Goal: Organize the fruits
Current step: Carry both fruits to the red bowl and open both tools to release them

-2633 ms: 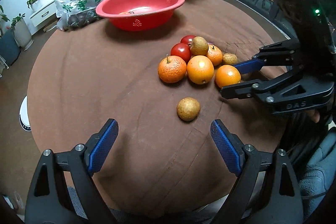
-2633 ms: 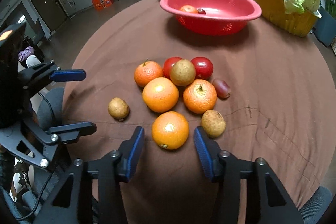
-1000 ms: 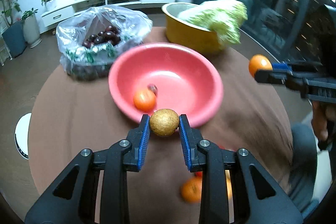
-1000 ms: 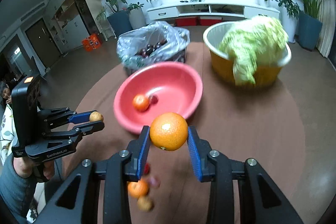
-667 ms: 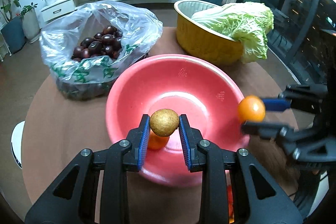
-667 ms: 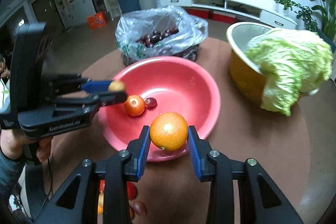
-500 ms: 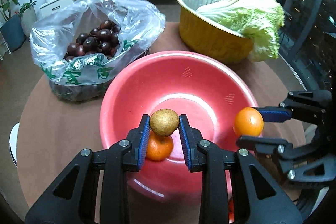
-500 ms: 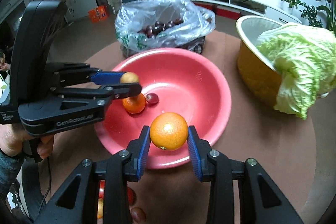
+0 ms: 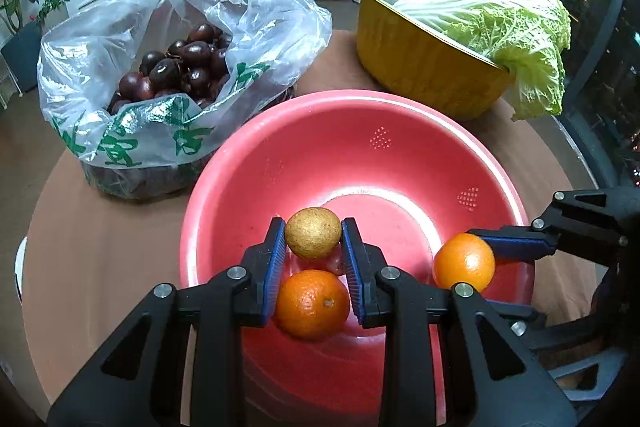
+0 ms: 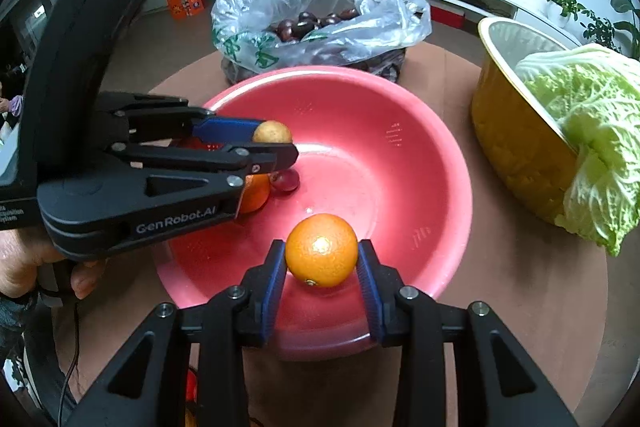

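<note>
Both grippers hang over the red bowl (image 9: 224, 167), each carrying fruit. The left gripper (image 9: 313, 245) is clamped on a small brown fruit (image 9: 313, 233), held above the bowl's near-left floor, directly over an orange (image 9: 312, 303) and a small dark red fruit already lying there. The right gripper (image 10: 321, 259) pinches a second orange (image 10: 321, 250) above bare bowl floor, toward the middle. Judging by this, the right has the clearer drop; the brown fruit would land on the resting orange unless shifted sideways.
</note>
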The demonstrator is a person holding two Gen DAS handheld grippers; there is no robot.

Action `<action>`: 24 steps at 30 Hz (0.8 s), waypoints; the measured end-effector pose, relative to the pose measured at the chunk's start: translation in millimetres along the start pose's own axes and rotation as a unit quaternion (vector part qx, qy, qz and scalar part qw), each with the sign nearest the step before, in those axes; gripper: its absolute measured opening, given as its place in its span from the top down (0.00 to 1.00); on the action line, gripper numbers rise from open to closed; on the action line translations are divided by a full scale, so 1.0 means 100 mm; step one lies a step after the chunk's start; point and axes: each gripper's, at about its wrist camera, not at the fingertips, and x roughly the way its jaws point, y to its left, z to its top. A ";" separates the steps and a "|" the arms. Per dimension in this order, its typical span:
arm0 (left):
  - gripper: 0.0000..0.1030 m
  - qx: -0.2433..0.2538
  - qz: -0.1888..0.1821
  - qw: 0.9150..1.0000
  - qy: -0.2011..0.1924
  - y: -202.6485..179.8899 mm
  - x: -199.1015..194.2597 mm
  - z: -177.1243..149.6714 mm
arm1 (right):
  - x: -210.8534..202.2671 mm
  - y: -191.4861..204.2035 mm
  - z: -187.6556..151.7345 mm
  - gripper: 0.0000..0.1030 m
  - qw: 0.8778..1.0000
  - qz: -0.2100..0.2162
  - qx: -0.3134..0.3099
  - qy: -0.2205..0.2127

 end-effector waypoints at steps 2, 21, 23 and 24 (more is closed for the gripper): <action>0.75 -0.003 0.000 1.000 0.001 0.01 0.02 0.02 | 0.00 0.00 0.00 0.62 1.000 0.000 -0.002 0.000; 0.42 -0.006 -0.016 1.000 -0.003 -0.06 -0.05 0.05 | -0.39 0.03 -0.16 0.55 1.000 -0.007 0.002 -0.026; 0.42 -0.012 -0.017 1.000 -0.007 -0.04 -0.12 0.03 | -0.51 0.03 -0.23 0.55 0.999 -0.009 0.006 -0.034; 0.41 -0.014 -0.017 1.000 -0.008 -0.02 -0.17 0.02 | -0.59 0.03 -0.29 0.55 0.999 -0.006 0.010 -0.041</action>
